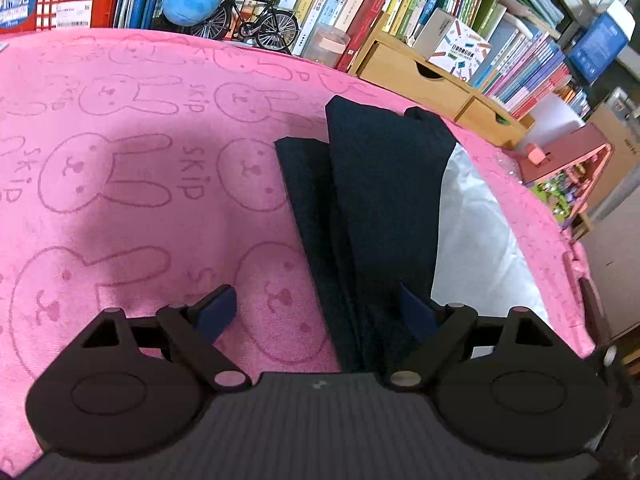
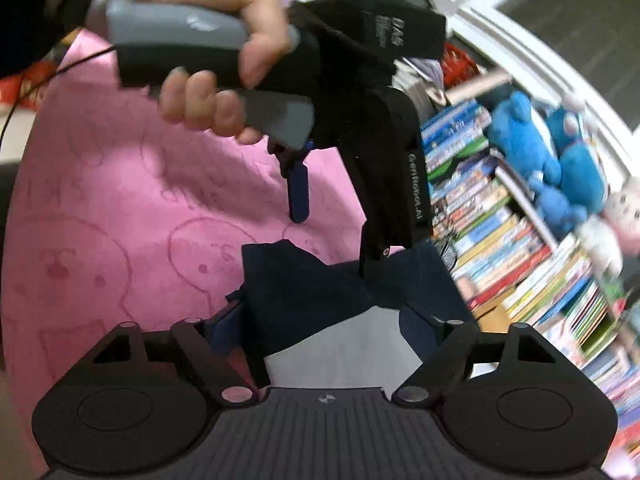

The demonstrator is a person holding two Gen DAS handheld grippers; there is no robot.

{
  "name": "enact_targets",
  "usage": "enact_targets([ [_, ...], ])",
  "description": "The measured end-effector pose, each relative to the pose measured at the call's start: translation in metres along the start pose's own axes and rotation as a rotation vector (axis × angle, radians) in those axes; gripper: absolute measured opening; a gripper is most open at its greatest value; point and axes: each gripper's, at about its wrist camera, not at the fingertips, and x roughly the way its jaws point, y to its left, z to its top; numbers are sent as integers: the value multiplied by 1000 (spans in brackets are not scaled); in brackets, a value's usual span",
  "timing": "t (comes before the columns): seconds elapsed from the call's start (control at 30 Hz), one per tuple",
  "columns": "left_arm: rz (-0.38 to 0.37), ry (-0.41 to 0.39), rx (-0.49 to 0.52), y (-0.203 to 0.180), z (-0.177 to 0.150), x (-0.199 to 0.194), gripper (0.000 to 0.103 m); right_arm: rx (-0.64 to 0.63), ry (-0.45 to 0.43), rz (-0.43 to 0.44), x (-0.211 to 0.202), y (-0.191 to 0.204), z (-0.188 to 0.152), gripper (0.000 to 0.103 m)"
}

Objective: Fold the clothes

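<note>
Left wrist view: a dark navy folded garment point(image 1: 372, 208) lay on the pink rabbit-print towel point(image 1: 132, 168), centre-right of the frame.
The left gripper point(image 1: 320, 312) hung over its near end, jaws spread wide, pressing nothing. In the right wrist view, the right gripper point(image 2: 320, 328) straddled the garment and a white cloth point(image 2: 344, 348) at lower centre, jaws apart, not clamped; a hand point(image 2: 224, 60) held the left gripper's handle at upper left.
</note>
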Motion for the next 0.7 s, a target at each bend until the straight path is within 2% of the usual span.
enact_targets([
  [0.03,-5,-2,1,1,0,0,89,-31,-5,-10,-1,5,0,66],
  [0.1,-7,-4,14,0,-1,0,89,-84,-9,-27,-5,15,2,60],
  [0.17,-5,-6,32,-2,-2,-1,89,-114,8,-21,-9,18,2,60],
  [0.23,0,-7,49,-3,-3,0,89,-124,40,34,-15,16,0,60],
  [0.4,21,-14,77,-7,-6,1,89,-202,65,9,-1,15,1,61],
  [0.47,23,-14,81,-8,-6,1,89,-187,73,-9,9,14,5,61],
  [0.63,21,-15,92,-8,-7,1,90,-56,80,-57,25,4,6,60],
  [0.7,14,-13,91,-7,-7,1,90,-12,72,-67,22,5,3,56],
])
